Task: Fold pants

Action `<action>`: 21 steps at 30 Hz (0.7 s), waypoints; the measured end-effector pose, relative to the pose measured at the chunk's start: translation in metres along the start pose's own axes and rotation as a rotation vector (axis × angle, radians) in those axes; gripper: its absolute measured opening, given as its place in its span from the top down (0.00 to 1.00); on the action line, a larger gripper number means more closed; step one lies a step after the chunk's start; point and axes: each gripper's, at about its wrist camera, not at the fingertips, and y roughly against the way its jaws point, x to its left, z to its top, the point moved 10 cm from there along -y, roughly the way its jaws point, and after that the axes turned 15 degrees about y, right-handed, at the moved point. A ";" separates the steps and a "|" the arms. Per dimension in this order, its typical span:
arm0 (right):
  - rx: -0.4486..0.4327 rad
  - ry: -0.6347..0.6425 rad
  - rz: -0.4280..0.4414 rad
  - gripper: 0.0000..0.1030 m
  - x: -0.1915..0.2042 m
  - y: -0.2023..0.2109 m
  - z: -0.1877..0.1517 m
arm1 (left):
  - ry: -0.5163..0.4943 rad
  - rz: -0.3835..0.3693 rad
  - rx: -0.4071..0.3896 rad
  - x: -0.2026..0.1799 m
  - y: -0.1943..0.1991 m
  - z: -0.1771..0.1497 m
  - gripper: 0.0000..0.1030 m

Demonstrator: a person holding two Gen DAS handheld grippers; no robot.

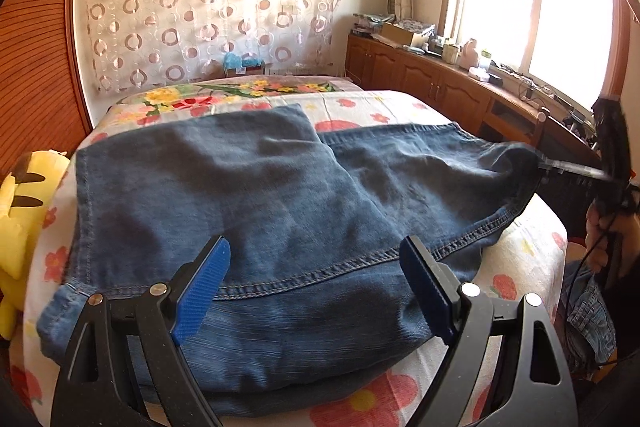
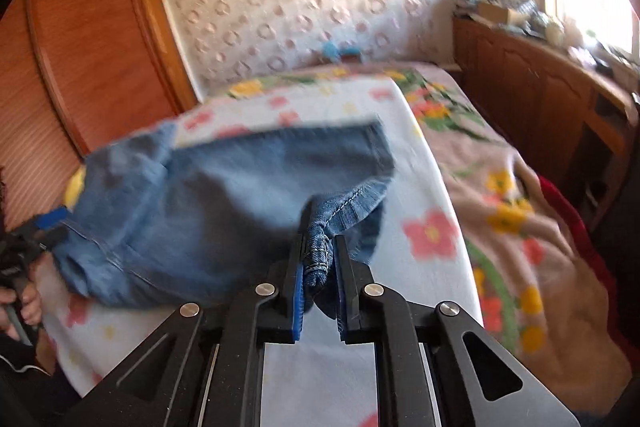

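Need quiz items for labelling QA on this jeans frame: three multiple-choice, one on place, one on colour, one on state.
1. Where do the jeans lie?
A. on the flowered bedsheet
B. on the wooden cabinet
C. on the floor

2. What colour are the pads of the left tool?
A. red
B. blue
C. green

3. How does the right tool stand?
A. open, away from the cloth
B. shut on nothing
C. shut on a bunched hem of the jeans

Answers:
1 A: the denim is spread across the sheet printed with pink flowers.
2 B: both pads in the left wrist view are blue.
3 C: the right wrist view shows stitched denim pinched between its pads, while the left tool stands open over the jeans.
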 end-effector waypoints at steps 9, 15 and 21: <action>-0.180 0.178 0.168 0.89 0.088 0.017 0.106 | 0.033 0.037 -0.054 0.028 0.022 0.014 0.16; -0.236 0.310 0.308 0.89 0.177 0.008 0.157 | 0.074 0.067 -0.079 0.054 0.036 0.017 0.16; -0.213 0.379 0.389 0.89 0.238 -0.018 0.177 | 0.100 0.089 -0.082 0.076 0.040 0.016 0.16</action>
